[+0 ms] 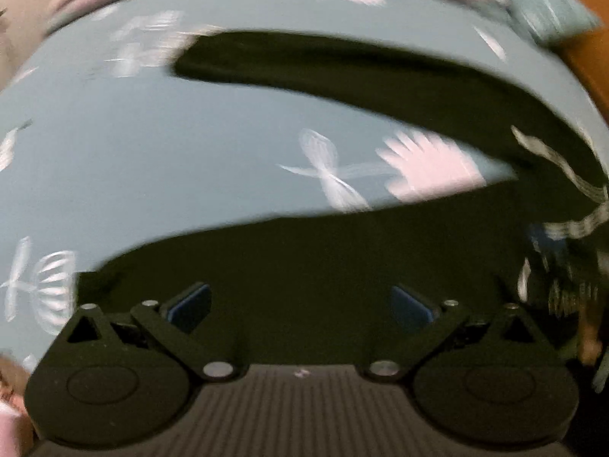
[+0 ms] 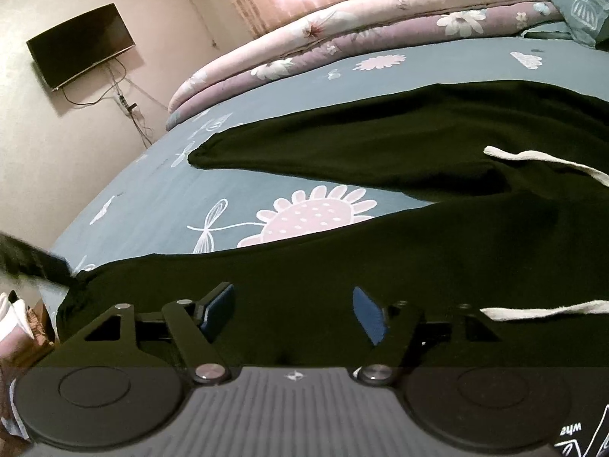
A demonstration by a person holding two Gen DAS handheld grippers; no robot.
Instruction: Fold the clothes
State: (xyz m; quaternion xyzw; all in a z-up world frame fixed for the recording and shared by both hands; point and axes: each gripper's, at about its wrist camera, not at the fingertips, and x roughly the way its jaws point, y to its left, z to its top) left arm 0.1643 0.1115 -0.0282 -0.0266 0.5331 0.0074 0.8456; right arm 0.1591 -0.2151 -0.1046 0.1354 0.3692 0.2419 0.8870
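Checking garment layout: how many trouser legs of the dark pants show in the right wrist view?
2: far leg stretches toward the quilts; near leg lies just before the tongs. Waist is cut off.

A pair of black trousers [image 2: 380, 251] lies spread on the bed [image 2: 152, 205], over a grey-blue sheet printed with pink flowers and white dragonflies. The two legs part in a V, the far one ending in a gathered cuff [image 2: 198, 158] out toward the bed's far edge, with a pink flower showing in the bare sheet between them. Two white drawstrings [image 2: 548, 163] lie across the dark cloth. The right hand-held gripper [image 2: 291, 314] hangs low over the near leg, its blue pads [image 2: 219, 310] apart with nothing pinched between them. Folded floral quilts [image 2: 342, 42] are stacked along the bed's far edge, and a dark television [image 2: 82, 43] hangs on the wall beyond.
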